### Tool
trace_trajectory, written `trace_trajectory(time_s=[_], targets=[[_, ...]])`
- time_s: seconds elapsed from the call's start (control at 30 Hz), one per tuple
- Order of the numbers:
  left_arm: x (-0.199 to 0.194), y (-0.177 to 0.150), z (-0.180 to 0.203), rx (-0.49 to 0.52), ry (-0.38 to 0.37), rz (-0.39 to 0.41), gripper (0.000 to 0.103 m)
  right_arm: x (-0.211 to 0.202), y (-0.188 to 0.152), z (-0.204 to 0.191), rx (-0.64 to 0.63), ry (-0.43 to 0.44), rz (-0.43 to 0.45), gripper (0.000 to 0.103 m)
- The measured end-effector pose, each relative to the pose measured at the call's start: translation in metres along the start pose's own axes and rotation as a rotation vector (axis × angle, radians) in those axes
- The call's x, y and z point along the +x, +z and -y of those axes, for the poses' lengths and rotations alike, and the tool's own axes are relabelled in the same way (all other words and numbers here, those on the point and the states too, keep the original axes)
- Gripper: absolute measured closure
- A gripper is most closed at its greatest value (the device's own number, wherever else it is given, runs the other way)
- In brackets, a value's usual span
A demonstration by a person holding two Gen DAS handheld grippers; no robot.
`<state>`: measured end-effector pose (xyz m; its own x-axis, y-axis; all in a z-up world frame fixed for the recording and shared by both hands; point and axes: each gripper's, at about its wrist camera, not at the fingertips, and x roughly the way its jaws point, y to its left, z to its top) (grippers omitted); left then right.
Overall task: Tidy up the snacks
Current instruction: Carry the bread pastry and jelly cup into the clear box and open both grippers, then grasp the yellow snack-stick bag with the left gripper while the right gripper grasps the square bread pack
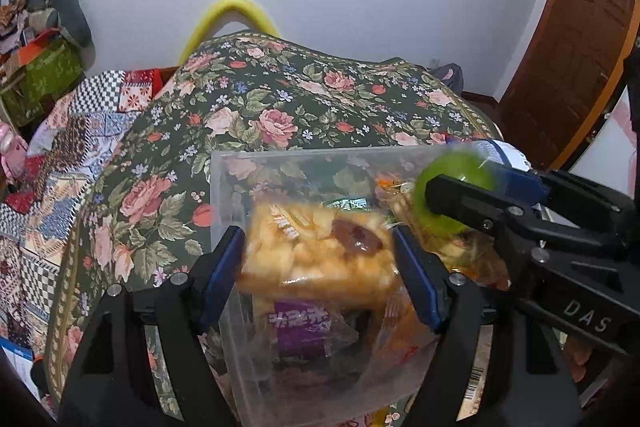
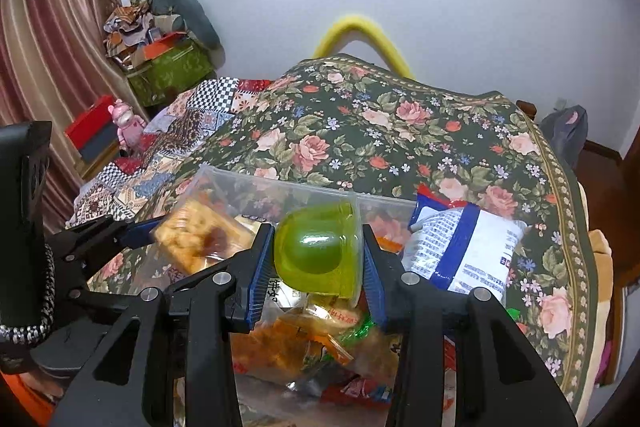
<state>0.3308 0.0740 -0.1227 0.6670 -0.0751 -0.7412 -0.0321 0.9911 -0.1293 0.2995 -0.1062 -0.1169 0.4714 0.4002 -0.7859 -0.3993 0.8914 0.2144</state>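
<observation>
My left gripper (image 1: 320,263) is shut on a yellow puffed-rice snack bar (image 1: 316,247) in clear wrap and holds it over a clear plastic bin (image 1: 224,187). The bar also shows in the right wrist view (image 2: 196,239). My right gripper (image 2: 316,263) is shut on a green jelly cup (image 2: 320,251) above the same bin (image 2: 224,179). The cup appears in the left wrist view (image 1: 452,183), at the bin's right side. The bin holds several wrapped snacks, among them a purple-labelled pack (image 1: 300,327) and orange packets (image 2: 296,339).
The bin rests on a green floral tablecloth (image 2: 360,131). A white and blue snack bag (image 2: 464,247) lies just right of the bin. A patchwork cloth (image 1: 72,131) lies to the left, with a green box (image 2: 172,71) and a pink figurine (image 2: 128,123) beyond. A wooden door (image 1: 568,39) stands at right.
</observation>
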Motion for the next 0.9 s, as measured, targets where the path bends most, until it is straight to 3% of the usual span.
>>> trace_trajectory(time_s=[0.4, 0.6, 0.7, 0.83, 0.9], targets=[[-0.045, -0.013, 0.004, 0.044, 0.002, 0.061, 0.027, -0.041, -0.007, -0.008, -0.033, 0.016, 0.056, 0.063], [-0.07, -0.036, -0.002, 0.048, -0.018, 0.065, 0.023, -0.066, -0.038, -0.009, -0.035, 0.047, 0.068, 0.05], [-0.077, -0.051, -0.005, 0.058, -0.022, 0.055, 0.02, -0.071, -0.056, -0.008, -0.04, 0.056, 0.056, 0.041], [-0.081, -0.073, -0.009, 0.06, -0.025, 0.033, 0.015, -0.068, -0.081, -0.005, -0.031, 0.068, 0.014, 0.02], [-0.079, -0.084, -0.012, 0.056, -0.02, 0.001, 0.013, -0.063, -0.092, -0.002, -0.017, 0.073, -0.011, 0.017]])
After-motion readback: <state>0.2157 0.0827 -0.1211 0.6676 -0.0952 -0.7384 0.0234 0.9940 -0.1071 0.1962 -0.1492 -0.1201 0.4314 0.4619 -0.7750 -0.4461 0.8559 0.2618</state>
